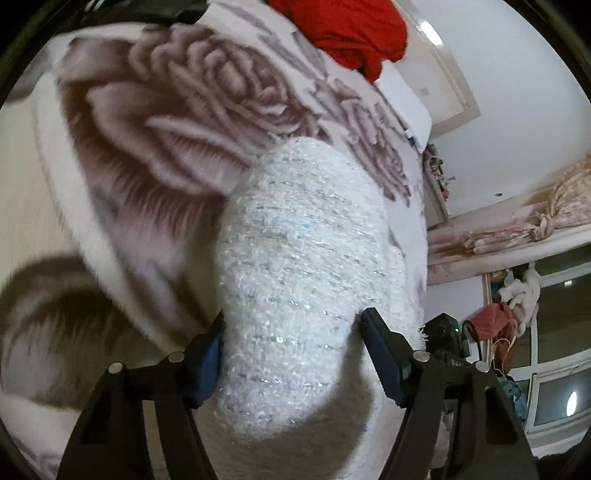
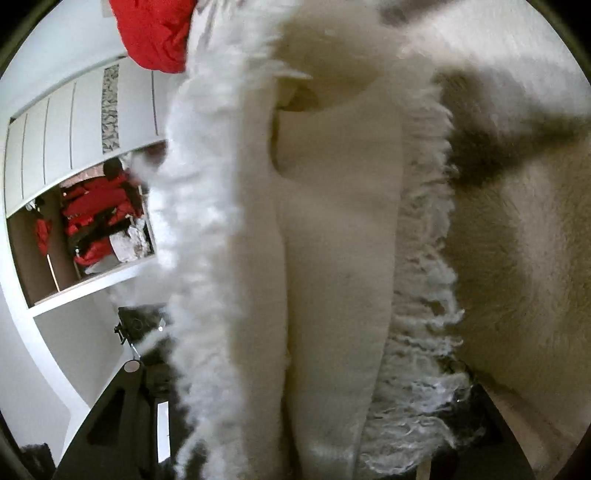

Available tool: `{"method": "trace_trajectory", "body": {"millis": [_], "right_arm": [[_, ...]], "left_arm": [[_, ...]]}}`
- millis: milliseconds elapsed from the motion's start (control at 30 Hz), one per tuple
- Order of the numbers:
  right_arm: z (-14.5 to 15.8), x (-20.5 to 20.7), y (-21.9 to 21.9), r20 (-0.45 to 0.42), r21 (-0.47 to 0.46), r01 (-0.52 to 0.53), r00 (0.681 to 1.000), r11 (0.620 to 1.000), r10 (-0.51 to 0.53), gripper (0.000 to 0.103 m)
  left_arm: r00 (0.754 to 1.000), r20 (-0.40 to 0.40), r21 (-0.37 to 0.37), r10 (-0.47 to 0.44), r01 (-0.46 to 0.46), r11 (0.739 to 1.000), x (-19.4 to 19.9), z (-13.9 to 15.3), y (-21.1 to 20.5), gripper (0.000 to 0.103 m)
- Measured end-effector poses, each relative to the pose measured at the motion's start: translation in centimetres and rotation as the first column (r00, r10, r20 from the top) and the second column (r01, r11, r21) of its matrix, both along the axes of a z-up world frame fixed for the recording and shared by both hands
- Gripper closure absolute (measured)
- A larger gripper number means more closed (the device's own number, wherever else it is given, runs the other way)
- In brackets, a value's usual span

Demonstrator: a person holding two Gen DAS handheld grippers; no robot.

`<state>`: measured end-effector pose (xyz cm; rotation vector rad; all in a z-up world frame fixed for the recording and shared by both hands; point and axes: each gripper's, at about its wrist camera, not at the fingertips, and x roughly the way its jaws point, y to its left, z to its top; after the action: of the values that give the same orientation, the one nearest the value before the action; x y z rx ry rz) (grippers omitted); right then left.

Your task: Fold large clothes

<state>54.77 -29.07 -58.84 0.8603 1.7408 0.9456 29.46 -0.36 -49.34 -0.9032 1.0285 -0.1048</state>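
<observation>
A white fuzzy garment with silver glitter threads [image 1: 303, 258] lies bunched on a bedspread printed with brown roses [image 1: 166, 122]. My left gripper [image 1: 295, 317] has a thick fold of it between its fingers, and both blue pads [image 1: 208, 363] press into the fabric. In the right wrist view the same garment [image 2: 332, 240] shows its cream lining and shaggy white edges. It fills the gap of my right gripper [image 2: 306, 373] and hides the fingertips. Only the black finger bases [image 2: 125, 413] show on either side.
A red piece of clothing [image 1: 351, 33] lies further back on the bed. An open wardrobe with red clothes [image 2: 92, 214] stands beyond the bed. A window [image 1: 554, 350] and draped curtains [image 1: 546, 218] are off to the right, and a small black device with a green light [image 1: 447, 332] sits by the garment.
</observation>
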Motion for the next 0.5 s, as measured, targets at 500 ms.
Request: {"method": "trace_trajectory", "body": {"millis": [500], "right_arm": [[6.5, 19.2, 1.9, 0.198, 0.057, 0.205, 0.957, 0.977, -0.212, 0.051]], "left_arm": [[0.971, 0.150, 0.017, -0.184, 0.184, 0.983, 25.8, 2.5, 3.8, 0.035]]}}
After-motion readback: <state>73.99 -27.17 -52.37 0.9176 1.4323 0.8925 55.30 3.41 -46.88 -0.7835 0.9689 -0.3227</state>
